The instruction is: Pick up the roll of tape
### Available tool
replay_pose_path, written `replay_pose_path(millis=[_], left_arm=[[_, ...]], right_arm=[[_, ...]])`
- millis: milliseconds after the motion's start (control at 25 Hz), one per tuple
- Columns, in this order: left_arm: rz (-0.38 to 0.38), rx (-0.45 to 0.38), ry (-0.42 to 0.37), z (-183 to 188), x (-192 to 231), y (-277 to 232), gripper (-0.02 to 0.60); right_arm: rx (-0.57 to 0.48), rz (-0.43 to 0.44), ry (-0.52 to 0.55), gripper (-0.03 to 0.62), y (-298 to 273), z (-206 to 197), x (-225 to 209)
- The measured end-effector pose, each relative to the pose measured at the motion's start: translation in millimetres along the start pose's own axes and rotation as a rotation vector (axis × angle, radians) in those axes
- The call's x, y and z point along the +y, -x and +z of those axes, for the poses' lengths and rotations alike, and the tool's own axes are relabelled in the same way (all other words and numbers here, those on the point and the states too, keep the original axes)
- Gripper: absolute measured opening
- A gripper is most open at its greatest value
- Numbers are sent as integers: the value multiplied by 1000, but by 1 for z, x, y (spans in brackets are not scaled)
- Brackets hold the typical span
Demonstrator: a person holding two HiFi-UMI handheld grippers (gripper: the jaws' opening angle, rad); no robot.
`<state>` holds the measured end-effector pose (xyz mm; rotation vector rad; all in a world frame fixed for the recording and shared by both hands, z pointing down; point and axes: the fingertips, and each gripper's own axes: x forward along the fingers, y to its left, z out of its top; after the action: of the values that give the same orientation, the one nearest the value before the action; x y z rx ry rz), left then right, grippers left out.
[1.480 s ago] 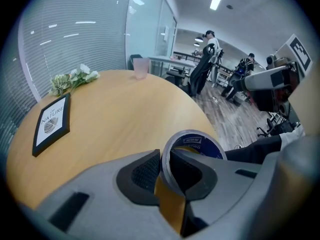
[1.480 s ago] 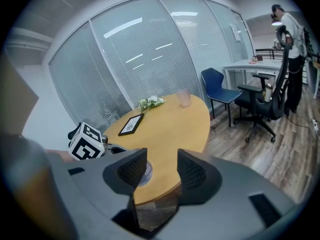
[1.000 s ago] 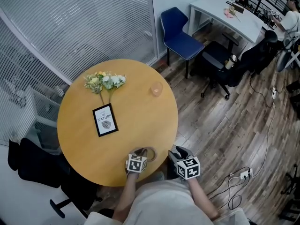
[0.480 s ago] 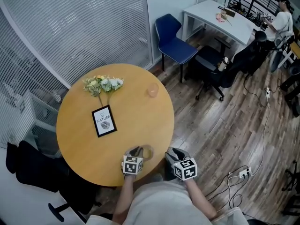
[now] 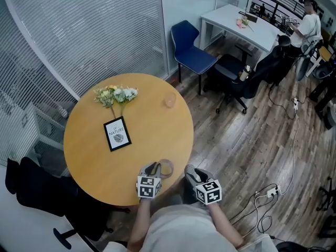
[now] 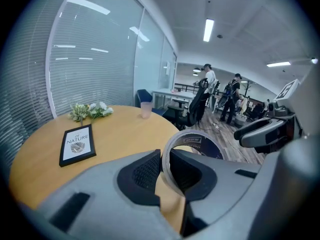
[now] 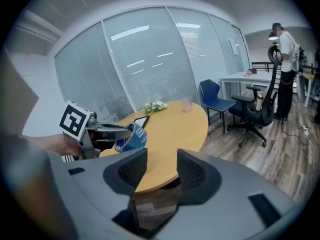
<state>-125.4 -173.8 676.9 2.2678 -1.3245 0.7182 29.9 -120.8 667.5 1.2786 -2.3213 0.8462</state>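
Observation:
The roll of tape (image 6: 196, 145) is a brown ring with a dark blue printed core. My left gripper (image 6: 165, 170) is shut on the ring's wall, one pad inside and one outside, and holds it tilted above the round wooden table (image 5: 94, 161) near its front edge. The head view shows the tape (image 5: 167, 166) at the tip of the left gripper (image 5: 156, 168). My right gripper (image 5: 190, 171) hangs just off the table's edge to the right, open with nothing between its jaws. In the right gripper view, that gripper (image 7: 162, 170) looks across at the held tape (image 7: 132, 136).
On the table lie a black-framed "NATURE" card (image 5: 117, 134), a small bunch of flowers (image 5: 116, 94) and a pink cup (image 5: 170, 101) at the far side. A blue chair (image 5: 188, 49), a black office chair (image 5: 239, 72) and a white desk (image 5: 247, 22) stand beyond. A person (image 5: 308, 22) stands far right.
My left gripper has risen, lifting the tape roll off the tabletop. The right gripper has drifted a little sideways beside the table edge, still open.

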Motion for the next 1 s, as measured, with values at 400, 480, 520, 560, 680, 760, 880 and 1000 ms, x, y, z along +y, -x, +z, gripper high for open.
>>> replay_pose_path(millis=[400,480,520,560,680,760,880,1000], left_arm=[[-18,-96,-1,8,-19,30,59],[-19,-110,-2,9,-20,37,58],[-17,-115,-4,9,-20,40,58],[-14,-121,-5,8,-20,44,59],[-3,-132,-1,4,-18,53,58],[6,-133,3,1,-16,57,58],[24,-141,-14,1,-13,63,58],[22,-142,-23,1,-15,65,60]], right_arm=[[-24,-49,-31,181,31,-29,6],[-34,-58,-41,179,34,-32,6],[-38,-60,-43,178,36,-34,8],[-39,-61,-44,178,37,-37,10],[-39,-60,-37,176,39,-42,16],[-44,-58,-35,175,40,-43,19],[-55,-59,-31,173,41,-41,23],[-61,-54,-26,170,41,-41,26]])
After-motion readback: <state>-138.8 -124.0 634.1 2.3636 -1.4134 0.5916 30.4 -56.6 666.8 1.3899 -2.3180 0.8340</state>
